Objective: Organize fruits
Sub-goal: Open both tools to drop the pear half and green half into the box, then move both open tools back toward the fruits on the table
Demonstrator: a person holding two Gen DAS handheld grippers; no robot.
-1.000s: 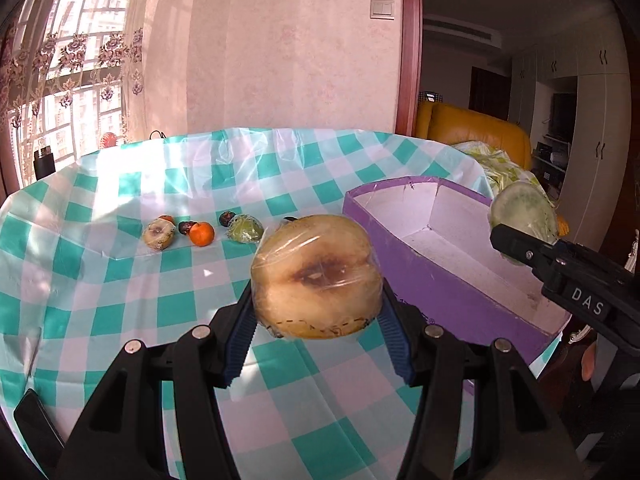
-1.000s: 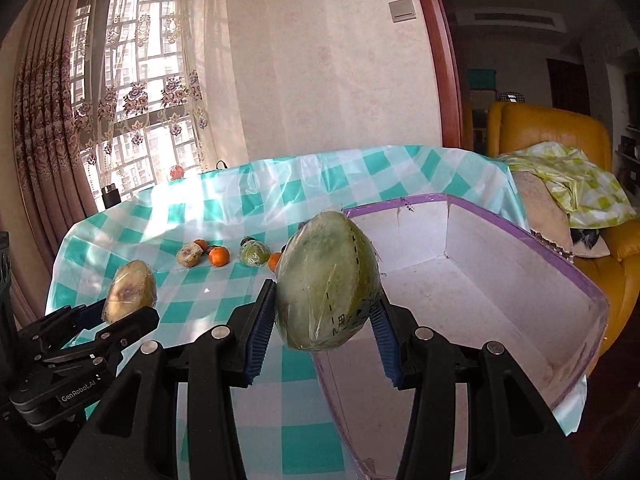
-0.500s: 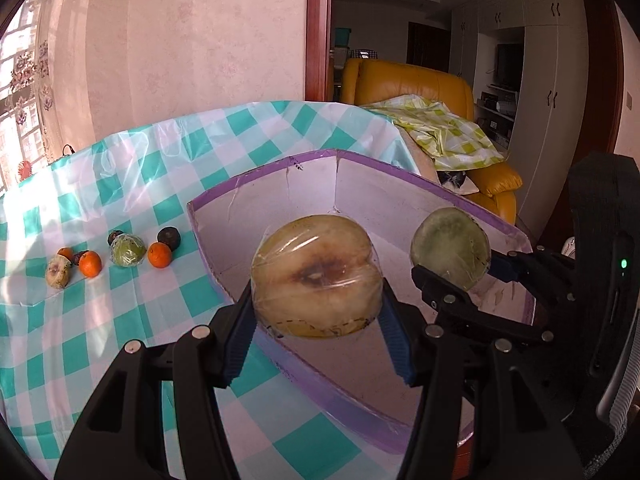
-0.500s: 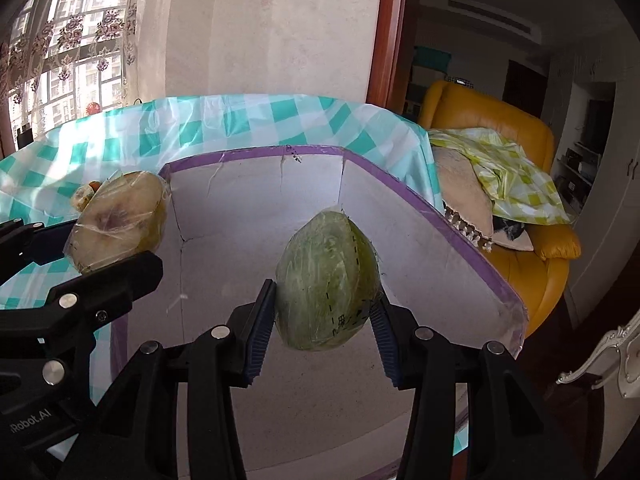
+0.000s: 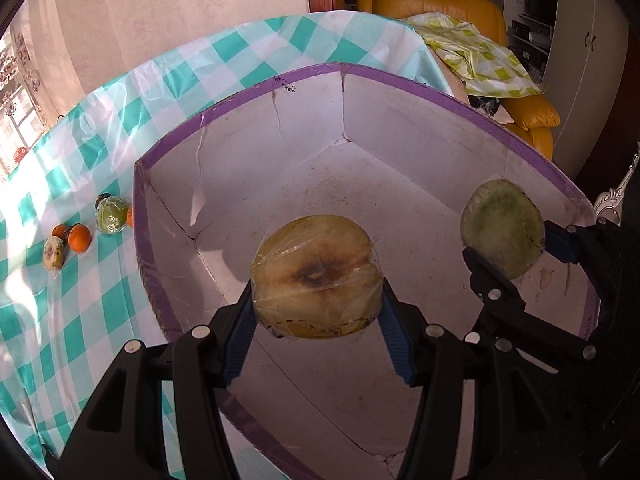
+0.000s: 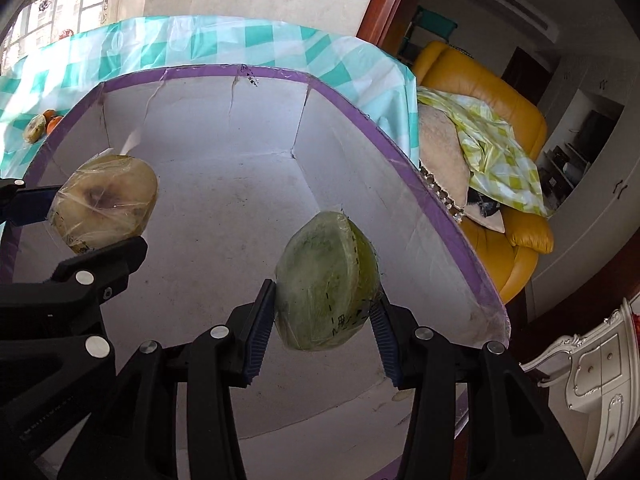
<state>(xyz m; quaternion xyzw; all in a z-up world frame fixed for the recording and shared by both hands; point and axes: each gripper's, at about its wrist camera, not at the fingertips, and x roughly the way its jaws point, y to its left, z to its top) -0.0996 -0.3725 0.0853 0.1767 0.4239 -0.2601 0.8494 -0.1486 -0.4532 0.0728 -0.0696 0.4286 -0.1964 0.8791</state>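
Observation:
My left gripper is shut on a plastic-wrapped yellow-brown melon half and holds it above the floor of the purple-rimmed white box. My right gripper is shut on a wrapped green melon half, also over the box. Each sees the other: the green half at the right of the left wrist view, the yellow-brown half at the left of the right wrist view. The box floor is bare beneath both.
Small fruits lie on the teal-checked tablecloth left of the box: oranges, a wrapped green piece, a wrapped pale piece. A yellow armchair with a green-checked cloth stands beyond the table's right edge.
Both grippers have swung right from over the tablecloth to over the box and come down into it, each still holding its melon half.

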